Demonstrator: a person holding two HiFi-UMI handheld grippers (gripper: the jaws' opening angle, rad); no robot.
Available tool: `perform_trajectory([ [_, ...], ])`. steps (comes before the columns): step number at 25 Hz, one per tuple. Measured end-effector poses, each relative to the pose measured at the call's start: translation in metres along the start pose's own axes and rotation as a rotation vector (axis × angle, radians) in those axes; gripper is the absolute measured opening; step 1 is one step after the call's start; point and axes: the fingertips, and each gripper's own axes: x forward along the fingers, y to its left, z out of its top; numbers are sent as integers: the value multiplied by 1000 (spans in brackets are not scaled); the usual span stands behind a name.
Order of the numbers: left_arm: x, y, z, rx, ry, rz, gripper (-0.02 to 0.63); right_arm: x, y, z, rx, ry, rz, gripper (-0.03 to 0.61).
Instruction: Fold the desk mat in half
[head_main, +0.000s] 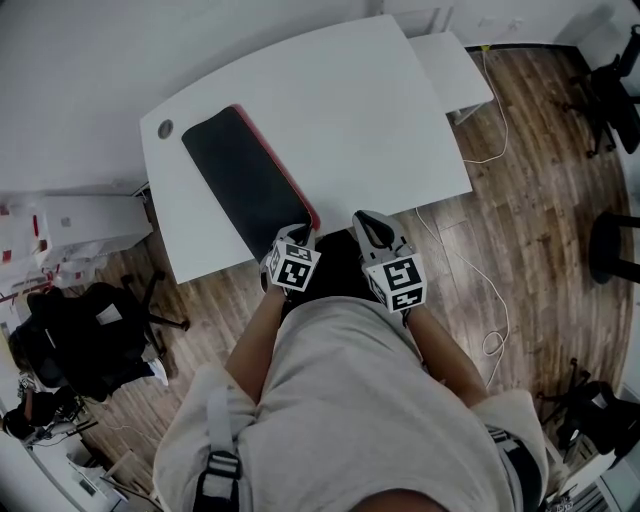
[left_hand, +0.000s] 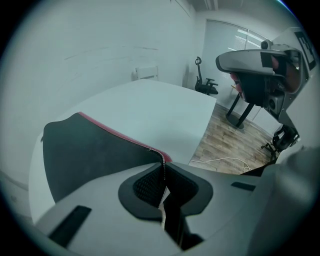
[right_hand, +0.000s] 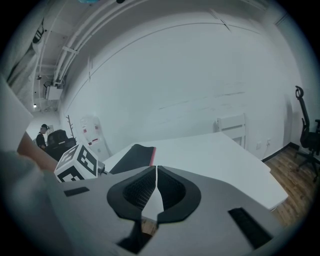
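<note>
1. Head view: the white bench (head_main: 370, 110) carries the desk mat (head_main: 245, 175) on its left part. The mat lies slantwise, dark face up, and runs from near the round hole (head_main: 165, 129) down to the bench's near edge. A red strip shows along the mat's right side. The left gripper (head_main: 296, 236) sits at the mat's near right corner. The right gripper (head_main: 365, 222) is just beside it at the bench edge, off the mat. A white cable (head_main: 480, 330) trails over the wooden floor (head_main: 540, 190).

2. Left gripper view: the left gripper (left_hand: 162, 160) has its fingers (left_hand: 145, 185) clenched on the stitched corner of the desk mat (left_hand: 95, 150), whose thin edge stands between the pads. The rest of the mat lies on the bench (left_hand: 150, 110). The right gripper (left_hand: 260, 62) shows at upper right.

3. Right gripper view: the right gripper (right_hand: 156, 172) has its fingers (right_hand: 137, 190) pressed together at the tips, with nothing between them. The desk mat (right_hand: 132, 157) lies beyond on the bench (right_hand: 215, 155), apart from these fingers. The left gripper (right_hand: 77, 165) shows its marker cube at the left.
</note>
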Motion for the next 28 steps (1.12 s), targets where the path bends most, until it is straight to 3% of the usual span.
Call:
perform_trajectory([
  [19,3,-5,7,19,1,-10,28,3,-1,-3,13,13,-1,41],
  [28,-6,-10,20,13,-44,29,29,-4,2,-4,23,6,0,41],
])
